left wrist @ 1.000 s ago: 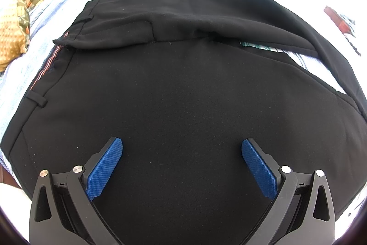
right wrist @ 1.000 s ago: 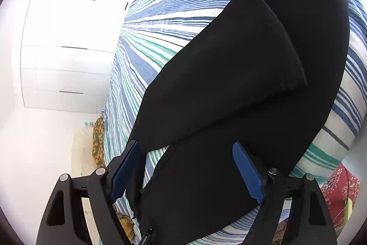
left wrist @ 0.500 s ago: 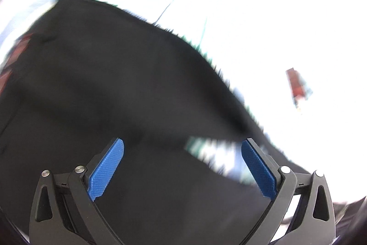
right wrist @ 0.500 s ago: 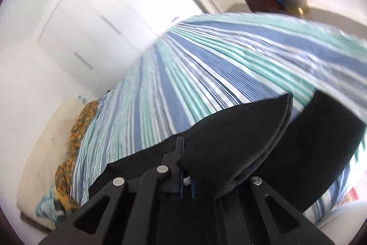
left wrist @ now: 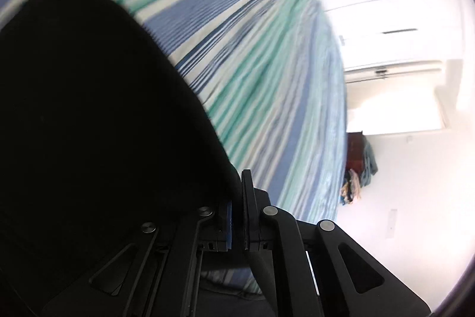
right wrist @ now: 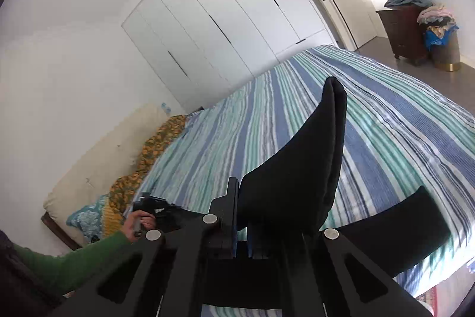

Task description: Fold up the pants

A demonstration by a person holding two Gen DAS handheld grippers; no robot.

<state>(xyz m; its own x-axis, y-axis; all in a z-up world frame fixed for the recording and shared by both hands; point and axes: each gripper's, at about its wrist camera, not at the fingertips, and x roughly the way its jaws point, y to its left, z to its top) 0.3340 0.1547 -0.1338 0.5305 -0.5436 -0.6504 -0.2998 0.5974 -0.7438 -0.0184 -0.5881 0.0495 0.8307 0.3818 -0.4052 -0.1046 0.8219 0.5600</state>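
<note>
The black pants (left wrist: 98,121) hang over a bed with a blue, green and white striped cover (left wrist: 267,55). My left gripper (left wrist: 237,198) is shut on the pants' edge, and the cloth fills the left half of the left wrist view. My right gripper (right wrist: 241,207) is shut on the pants (right wrist: 308,165), which stand up from the jaws as a folded flap; another part (right wrist: 394,230) trails to the right above the cover (right wrist: 386,121). The left gripper, held by a hand in a green sleeve, shows in the right wrist view (right wrist: 154,210).
White wardrobe doors (right wrist: 225,20) stand beyond the bed. A yellow patterned cloth (right wrist: 151,150) and a cream pillow (right wrist: 101,159) lie at the bed's left end. A dark dresser (right wrist: 403,31) and a laundry basket (right wrist: 442,46) with clothes stand at the far right.
Both grippers went from open over the flat pants to shut on the cloth. Both have lifted it off the bed, and the views have swung toward the room.
</note>
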